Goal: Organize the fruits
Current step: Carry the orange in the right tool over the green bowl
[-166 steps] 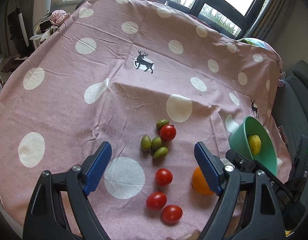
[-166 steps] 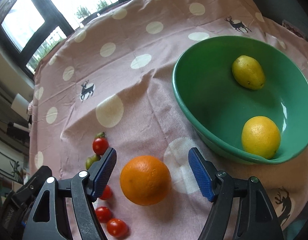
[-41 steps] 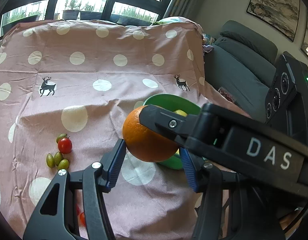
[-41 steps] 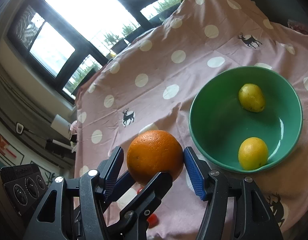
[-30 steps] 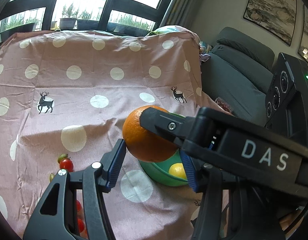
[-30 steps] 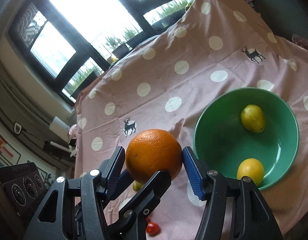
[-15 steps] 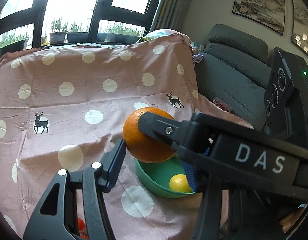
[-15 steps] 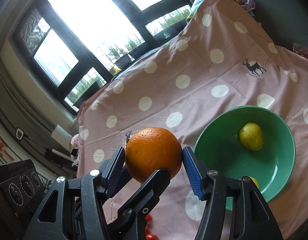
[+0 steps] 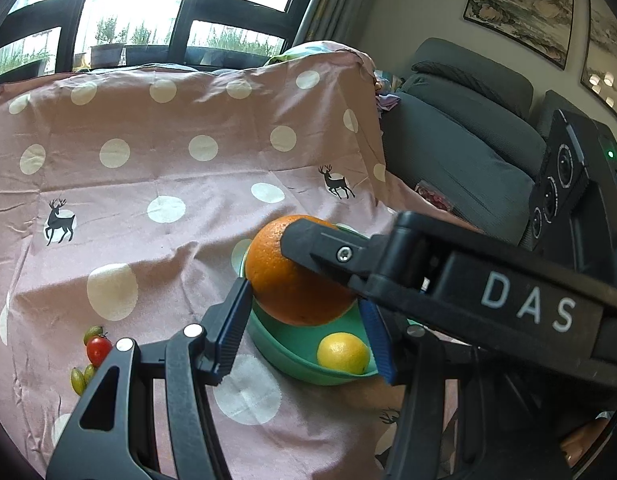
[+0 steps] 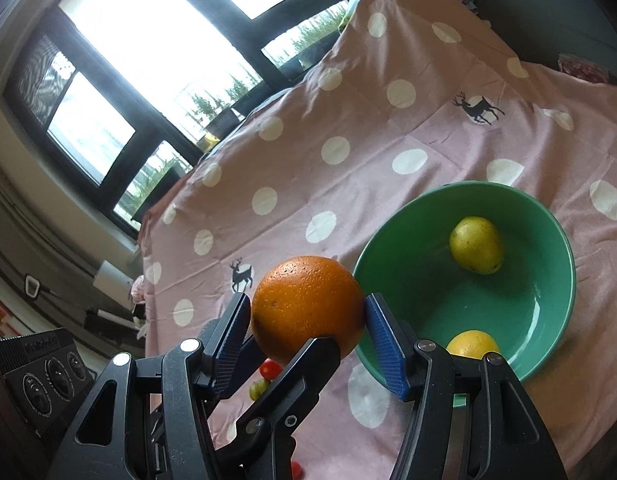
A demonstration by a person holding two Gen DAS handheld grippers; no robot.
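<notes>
Orange in colour and pebbled in skin, the orange [image 10: 308, 310] sits in the air between four gripper fingers, above the near rim of the green bowl [image 10: 548, 300]. We find the right gripper [image 10: 307, 330] clamped on it: in its own view both blue pads press the fruit's flanks, one on each side. The left gripper [image 9: 304, 326] also bears on the fruit. In the left wrist view its left pad touches the orange's lower left side; its right pad lies behind the right gripper's black finger, so we cannot tell whether that pad makes contact. That black finger, its body marked "DAS", crosses the orange's upper right face in this view.

Within the bowl we record two yellow fruits: a lemon [image 10: 472, 344] at the near wall, partly hidden by the right gripper's frame, and a paler yellow fruit [image 10: 475, 245] at the far side, the two well apart. The bowl rests on a pink tablecloth [image 9: 156, 168] printed with white dots and dark deer.

To the left on the cloth, well apart from the bowl, lie a red cherry tomato [image 9: 99, 350] and small green oval fruits [image 9: 78, 380] just beside it. A grey sofa [image 9: 460, 148] stands beyond the table's right edge, framed paintings [image 9: 520, 6] hang above it, and dark-framed windows [image 9: 148, 4] run behind the table.
</notes>
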